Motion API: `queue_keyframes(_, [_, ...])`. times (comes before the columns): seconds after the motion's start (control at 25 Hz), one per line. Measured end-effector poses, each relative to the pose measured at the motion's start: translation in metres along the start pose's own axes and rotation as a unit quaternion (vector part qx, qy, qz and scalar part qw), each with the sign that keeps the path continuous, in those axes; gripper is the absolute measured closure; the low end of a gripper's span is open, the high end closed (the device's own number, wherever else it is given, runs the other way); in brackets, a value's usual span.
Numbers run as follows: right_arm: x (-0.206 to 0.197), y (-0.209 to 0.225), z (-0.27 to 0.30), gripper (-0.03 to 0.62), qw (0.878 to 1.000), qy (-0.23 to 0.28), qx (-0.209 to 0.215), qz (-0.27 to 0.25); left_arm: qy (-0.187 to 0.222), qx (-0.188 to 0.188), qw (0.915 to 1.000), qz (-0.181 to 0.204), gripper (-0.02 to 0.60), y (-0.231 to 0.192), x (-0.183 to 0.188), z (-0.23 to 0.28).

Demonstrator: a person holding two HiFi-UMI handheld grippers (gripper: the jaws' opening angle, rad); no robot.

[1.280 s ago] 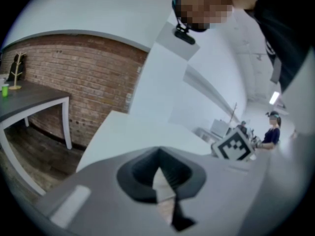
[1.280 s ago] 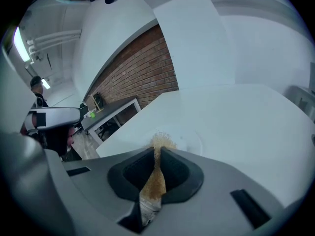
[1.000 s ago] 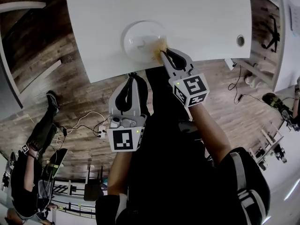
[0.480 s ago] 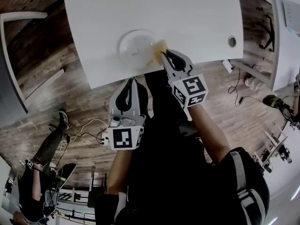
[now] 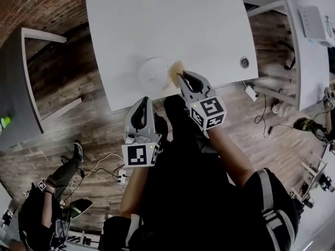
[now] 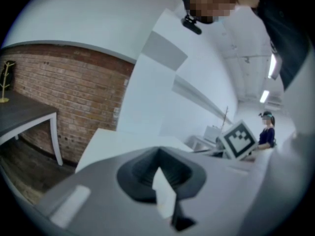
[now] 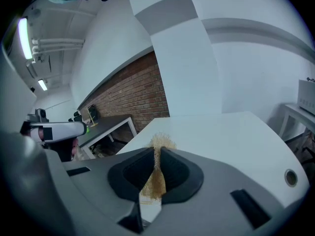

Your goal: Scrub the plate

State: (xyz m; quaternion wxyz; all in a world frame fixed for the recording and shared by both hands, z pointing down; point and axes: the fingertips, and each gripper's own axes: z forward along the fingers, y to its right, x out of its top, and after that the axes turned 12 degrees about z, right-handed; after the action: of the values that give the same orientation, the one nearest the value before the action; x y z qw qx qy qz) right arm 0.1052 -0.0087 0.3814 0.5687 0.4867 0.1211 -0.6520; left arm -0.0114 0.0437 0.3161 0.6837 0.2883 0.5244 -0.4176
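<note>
Here, right tool (image 5: 180, 75) pinching scrubber (image 5: 175, 68) at plate (image 5: 151, 73), left tool (image 5: 143, 101) closed

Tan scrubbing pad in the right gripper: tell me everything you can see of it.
The tan, coarse-fibred scrubbing pad is pinched thin between the shut jaws of the right gripper, a frayed tuft poking past the tips. In the head view it meets the right edge of the round white plate.
</note>
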Motion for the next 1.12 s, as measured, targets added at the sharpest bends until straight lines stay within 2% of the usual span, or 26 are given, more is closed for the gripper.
queue_keyframes(0.4, [0.053,-0.048,-0.041,0.558,0.998,0.048,0.036,-0.018,0.042,0.0,0.9989,0.023,0.581,0.003,0.055,-0.015])
queue_keyframes(0.8, [0.06,-0.087,-0.088,0.559,0.995,0.079,0.057,-0.03,0.057,-0.007,0.9976,0.04,0.581,0.012,0.076,-0.041])
queue_keyframes(1.12, [0.06,-0.094,-0.094,0.559,0.993,0.088,0.064,-0.041,0.061,-0.013,0.9969,0.048,0.581,0.015,0.078,-0.041])
